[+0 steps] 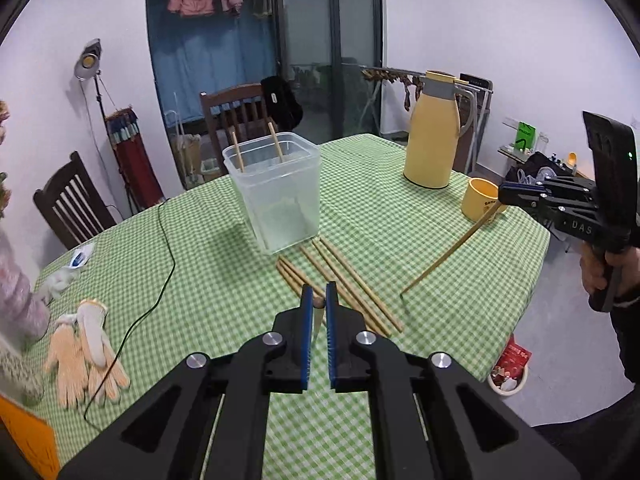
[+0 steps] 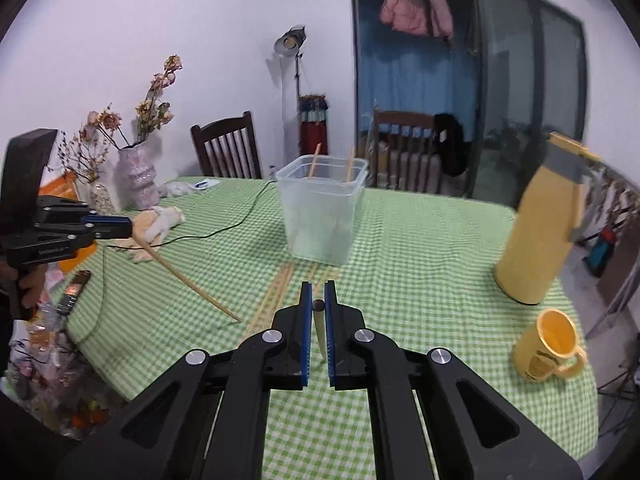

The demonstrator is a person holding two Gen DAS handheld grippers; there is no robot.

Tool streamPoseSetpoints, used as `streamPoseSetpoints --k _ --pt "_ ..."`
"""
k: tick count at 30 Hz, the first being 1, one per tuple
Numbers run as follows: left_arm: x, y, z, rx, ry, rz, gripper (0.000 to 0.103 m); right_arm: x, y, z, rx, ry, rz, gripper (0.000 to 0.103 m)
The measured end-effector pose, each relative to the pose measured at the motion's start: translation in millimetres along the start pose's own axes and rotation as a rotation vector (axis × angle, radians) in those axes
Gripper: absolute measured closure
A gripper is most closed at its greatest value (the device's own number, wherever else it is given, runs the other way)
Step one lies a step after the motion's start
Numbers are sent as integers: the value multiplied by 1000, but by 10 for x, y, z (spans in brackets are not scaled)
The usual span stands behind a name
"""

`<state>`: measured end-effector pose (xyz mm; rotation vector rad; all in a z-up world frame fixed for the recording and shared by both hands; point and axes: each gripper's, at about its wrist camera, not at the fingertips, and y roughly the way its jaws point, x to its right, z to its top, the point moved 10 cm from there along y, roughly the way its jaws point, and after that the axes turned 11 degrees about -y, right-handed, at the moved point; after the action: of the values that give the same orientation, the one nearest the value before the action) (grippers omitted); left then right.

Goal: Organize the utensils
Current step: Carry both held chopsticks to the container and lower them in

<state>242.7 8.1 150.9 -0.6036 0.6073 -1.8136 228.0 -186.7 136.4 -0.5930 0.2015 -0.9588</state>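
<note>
Your left tool and right tool each clamp one wooden chopstick. Loose bamboo chopsticks lie on the green checked bench just ahead. At twelve o'clock, the clear plastic tub holds two chopsticks; a yellow thermos jug and yellow mug stand at two o'clock.

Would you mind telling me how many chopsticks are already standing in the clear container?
2. One chopstick leans at the left side of the clear container; the other chopstick leans toward the back right. More lie on the tablecloth, and each gripper holds one.
</note>
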Motion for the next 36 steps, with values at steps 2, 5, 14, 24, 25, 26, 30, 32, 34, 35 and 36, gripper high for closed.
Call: streamPoseSetpoints --k 2,5,14,24,25,26,30,32,34,35,36 --pt "-36 108 161 -25 -9 -14 99 59 124 115 -29 15 51 97" --pt "-107 253 358 -57 -33 -32 99 155 296 267 -79 15 87 97" --pt "-106 509 667 -60 6 -64 99 261 565 544 -154 -30 139 97" --pt "-172 77 1718 142 23 -67 100 510 452 1476 -23 -88 102 97" --pt "-172 1 1924 175 32 -63 100 540 428 1619 -1 -103 87 97" --pt "-161 -55 2064 197 36 -60 100 577 409 1794 24 -117 73 97" --pt "-161 -149 2685 278 35 -44 100 675 415 2342 103 -133 47 97" --pt "-171 -102 2933 299 33 -39 100 700 499 2593 134 -136 51 97" --pt "-202 36 3139 304 19 -36 100 730 612 2744 150 -141 51 97" --pt "-229 125 3209 305 8 -39 100 738 733 2817 151 -145 49 97" --pt "-235 218 3243 299 0 -44 100 738 840 2848 150 -151 52 97"
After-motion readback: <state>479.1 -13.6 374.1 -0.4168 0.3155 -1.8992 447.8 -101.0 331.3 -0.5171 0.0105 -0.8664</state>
